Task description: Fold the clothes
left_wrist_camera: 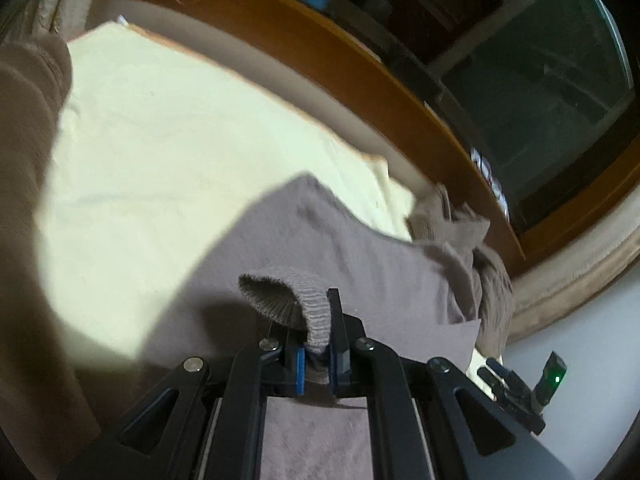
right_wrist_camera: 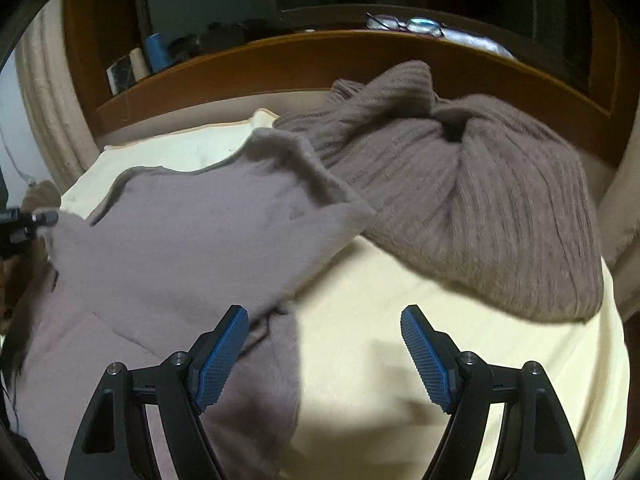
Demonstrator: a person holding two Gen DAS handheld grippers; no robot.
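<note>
— Nearest to the left camera, what do you see?
— Ribbed cuff point(left_wrist_camera: 298, 304) of a sleeve, pinched between the jaws of the left gripper point(left_wrist_camera: 317, 364), which are closed tight on it.
— And the right gripper point(right_wrist_camera: 324, 356)?
— Its blue pads point(right_wrist_camera: 426, 360) stand wide apart with nothing between them, above the sheet.
— What lies around?
— One ribbed brown sweater point(right_wrist_camera: 480, 200) is heaped at the far right, touching the lilac sweater point(right_wrist_camera: 180, 248). Glasses point(right_wrist_camera: 404, 24) rest on the wooden headboard point(right_wrist_camera: 280, 60), and a blue roll point(right_wrist_camera: 154, 50) stands on its shelf.
— How does the lilac sweater look?
— Soft, smooth, spread half flat, with one edge folded over.
— And the surface?
— Pale yellow sheet point(right_wrist_camera: 380, 320) on a bed; the room behind is dim.
</note>
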